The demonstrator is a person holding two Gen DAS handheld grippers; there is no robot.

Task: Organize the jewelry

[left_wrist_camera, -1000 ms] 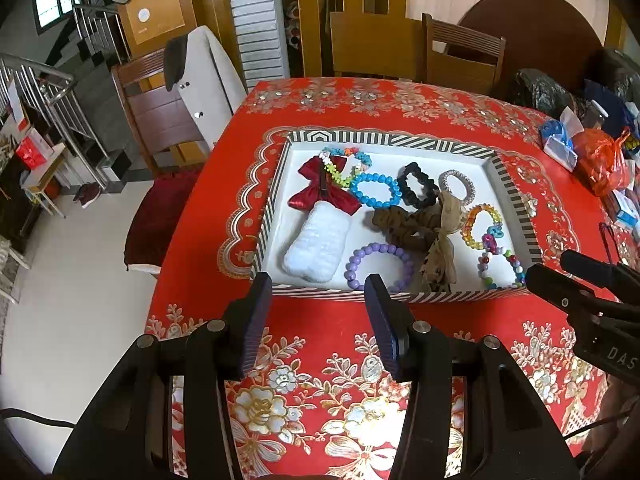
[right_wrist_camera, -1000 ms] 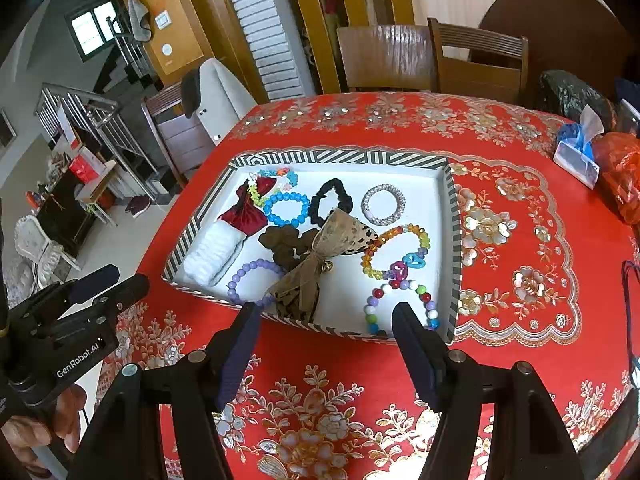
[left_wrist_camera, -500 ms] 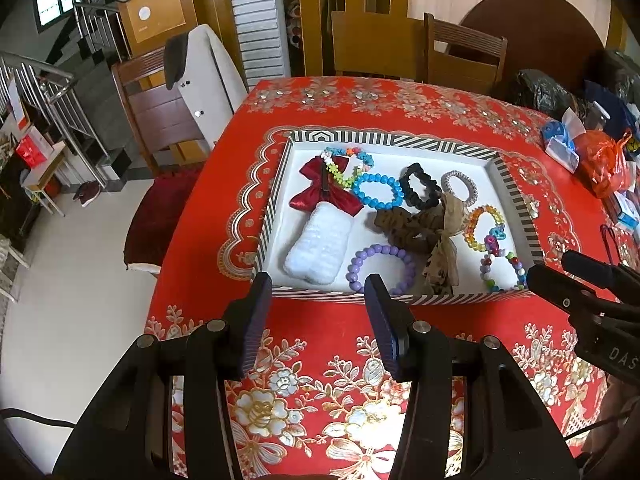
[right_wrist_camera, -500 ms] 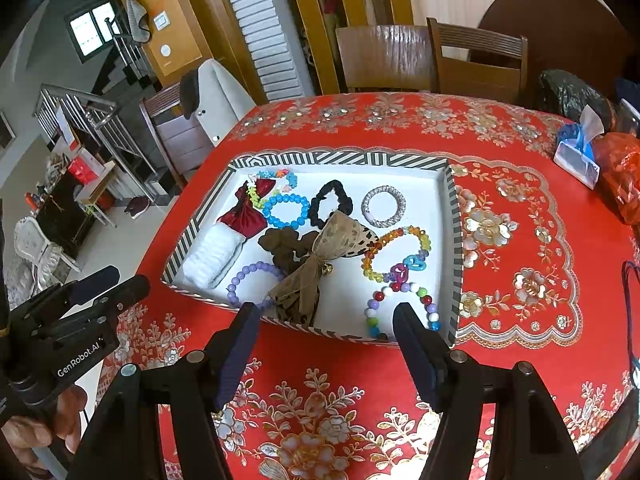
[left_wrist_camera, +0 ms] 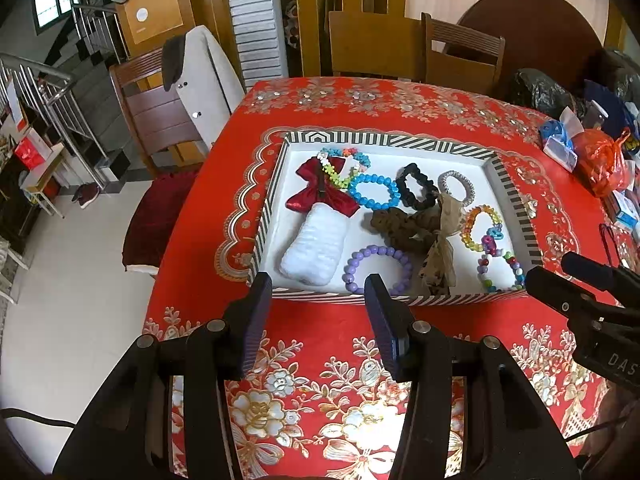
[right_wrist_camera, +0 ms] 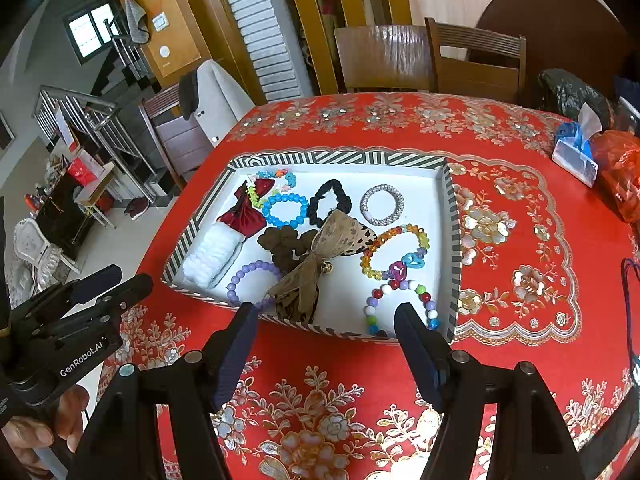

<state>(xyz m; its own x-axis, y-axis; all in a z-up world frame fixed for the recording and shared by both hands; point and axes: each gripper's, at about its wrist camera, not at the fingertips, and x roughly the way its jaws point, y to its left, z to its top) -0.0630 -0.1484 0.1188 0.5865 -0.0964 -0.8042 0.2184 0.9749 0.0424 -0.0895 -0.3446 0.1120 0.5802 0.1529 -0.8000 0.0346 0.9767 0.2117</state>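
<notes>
1. The left gripper (left_wrist_camera: 318, 286) hangs over the red cloth (left_wrist_camera: 320, 340) just short of the tray's near rim, jaws parted and empty.
2. The right gripper (right_wrist_camera: 326, 318) also stands over the cloth at the near rim, jaws spread wide, nothing between them.
3. The striped tray (left_wrist_camera: 384, 138) sits mid-table and holds all the jewelry.
4. Along the far side lie a red bow (left_wrist_camera: 320, 192) under a pastel bracelet (left_wrist_camera: 342, 164), then a blue bracelet (left_wrist_camera: 374, 196), a black scrunchie (left_wrist_camera: 416, 188) and a silver bangle (right_wrist_camera: 382, 204).
5. A white band (left_wrist_camera: 314, 246) lies at the near left, touching the bow.
6. A purple bracelet (left_wrist_camera: 378, 268) lies by the near rim, beside a brown scrunchie (right_wrist_camera: 282, 244) and a tan ribbon (right_wrist_camera: 320, 256) draped across it.
7. At the right, an amber bracelet (right_wrist_camera: 394, 250) and a multicolour one (right_wrist_camera: 400, 306) seem joined by small charms, though this is hard to tell.
8. A tissue pack (right_wrist_camera: 576, 150) and an orange bag (right_wrist_camera: 618, 168) sit at the table's far right.
</notes>
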